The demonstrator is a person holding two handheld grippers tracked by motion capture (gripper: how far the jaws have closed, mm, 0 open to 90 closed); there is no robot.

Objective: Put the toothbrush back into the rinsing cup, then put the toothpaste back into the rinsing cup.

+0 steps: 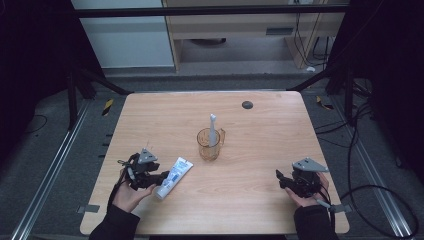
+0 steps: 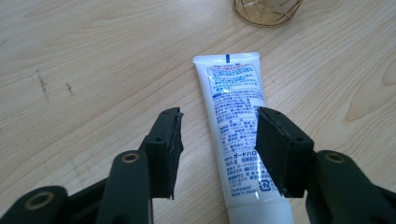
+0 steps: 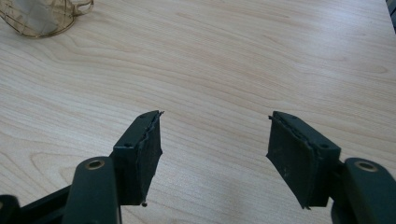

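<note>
Toothpaste tube (image 2: 236,126): light, soft-walled, slick; lies flat at bench (image 1: 260,200) 7 o'clock. Grip mid-body, across its width. Left tongs (image 2: 218,140) wide, straddling it; right tongs (image 3: 215,154) wide, empty.

Lighting: even and diffuse on the table (image 1: 260,200), dark surroundings.
The high view is soft and low in detail; shadows stay faint. A small glare spot sits on the toothpaste tube (image 2: 236,126); its print reads sharp in the left gripper view.

Wooden table (image 1: 260,165), grey floor (image 1: 50,150), pale cabinet (image 1: 240,30) behind, maybe shelving.
</note>
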